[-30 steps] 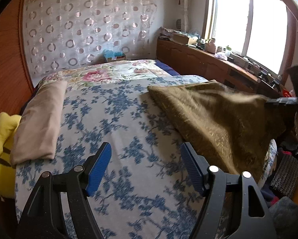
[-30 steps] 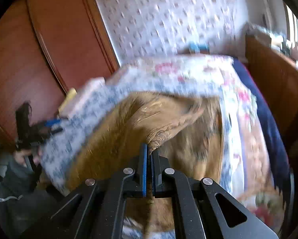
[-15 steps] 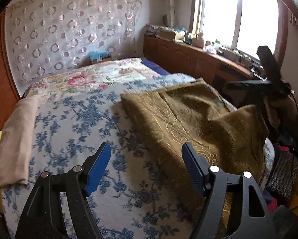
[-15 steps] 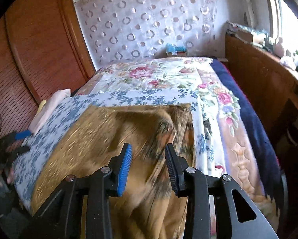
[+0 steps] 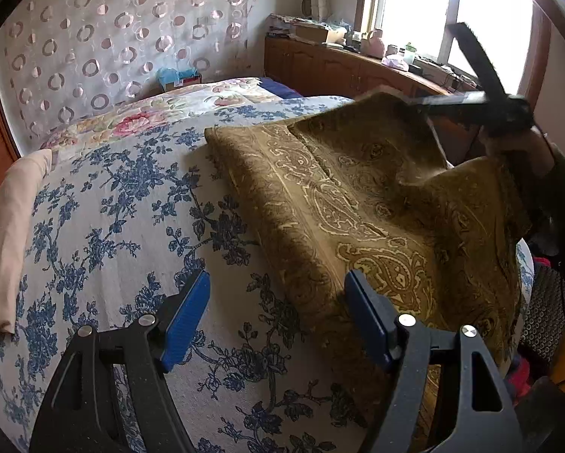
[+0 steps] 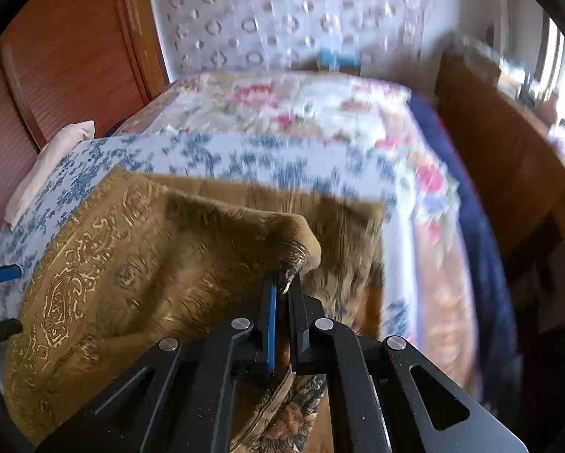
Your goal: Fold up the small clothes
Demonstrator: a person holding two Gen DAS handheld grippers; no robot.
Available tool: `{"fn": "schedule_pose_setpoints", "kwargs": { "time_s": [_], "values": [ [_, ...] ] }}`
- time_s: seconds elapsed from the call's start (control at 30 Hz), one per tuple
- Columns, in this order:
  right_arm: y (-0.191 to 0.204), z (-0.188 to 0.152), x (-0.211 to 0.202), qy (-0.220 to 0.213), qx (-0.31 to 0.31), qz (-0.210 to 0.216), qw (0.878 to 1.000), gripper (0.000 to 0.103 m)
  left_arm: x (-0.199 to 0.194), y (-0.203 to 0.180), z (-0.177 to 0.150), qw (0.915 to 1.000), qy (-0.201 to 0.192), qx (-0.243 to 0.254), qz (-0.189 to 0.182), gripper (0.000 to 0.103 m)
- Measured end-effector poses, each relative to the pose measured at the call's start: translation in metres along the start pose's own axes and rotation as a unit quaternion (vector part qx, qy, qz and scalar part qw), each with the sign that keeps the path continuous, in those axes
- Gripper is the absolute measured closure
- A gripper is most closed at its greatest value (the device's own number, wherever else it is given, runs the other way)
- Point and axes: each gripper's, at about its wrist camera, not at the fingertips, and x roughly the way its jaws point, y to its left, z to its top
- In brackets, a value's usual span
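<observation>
Your left gripper [image 5: 277, 315] stood wide open over the bedspread [image 5: 112, 226], holding nothing. Your right gripper [image 6: 283, 290] was clamped on a corner of the brown cloth [image 6: 139, 249] (lifted, the rest lying on the bed). Beyond lay a beige pillow [image 5: 6, 234].

Bed [image 5: 105, 226] covered by white spread with blue flower print; beyond it a pink-rose floral quilt [image 5: 176, 107] toward the far wall. Olive-gold paisley cloth [image 5: 350, 204] lies on the spread's right part, partly folded, one corner lifted off. Beige folded cloth [image 5: 6, 226] lies along the left edge.
</observation>
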Motion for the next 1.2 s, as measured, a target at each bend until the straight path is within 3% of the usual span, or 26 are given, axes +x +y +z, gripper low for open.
{"fn": "schedule_pose_setpoints", "kwargs": {
  "time_s": [0.13,0.27,0.3,0.33,0.4,0.63,0.9,1.2],
  "values": [
    [0.013,0.011,-0.033,-0.064,-0.026,-0.023,0.997,0.099,-0.001,-0.001,0.0,1.0,0.0,-0.001,-0.002,0.029],
    [0.006,0.031,-0.034,-0.077,-0.016,-0.089,0.993,0.099,-0.006,-0.006,-0.003,1.0,-0.006,-0.003,-0.007,0.029],
    [0.003,0.033,-0.027,-0.066,-0.016,-0.101,0.993,0.093,-0.006,-0.007,-0.004,0.9999,-0.008,-0.003,-0.008,0.029],
    [0.001,0.035,-0.018,-0.045,-0.013,-0.109,0.993,0.079,-0.007,-0.008,-0.005,0.9999,-0.009,-0.004,-0.01,0.029],
    [-0.007,0.032,-0.006,-0.018,0.008,-0.129,0.991,0.066,-0.01,-0.01,-0.008,0.9999,-0.012,-0.003,-0.011,0.028],
    [0.006,-0.033,-0.052,-0.045,0.021,-0.055,0.997,0.066,-0.016,-0.017,-0.014,0.9997,-0.014,-0.001,-0.021,0.025],
    [0.012,-0.117,-0.123,-0.056,0.021,-0.004,0.998,0.066,-0.015,-0.021,-0.021,0.9996,-0.008,-0.004,-0.027,0.021],
    [0.008,-0.142,-0.131,-0.019,0.02,0.01,1.0,0.066,-0.015,-0.028,-0.024,0.9998,-0.008,-0.001,-0.019,0.021]
  ]
}}
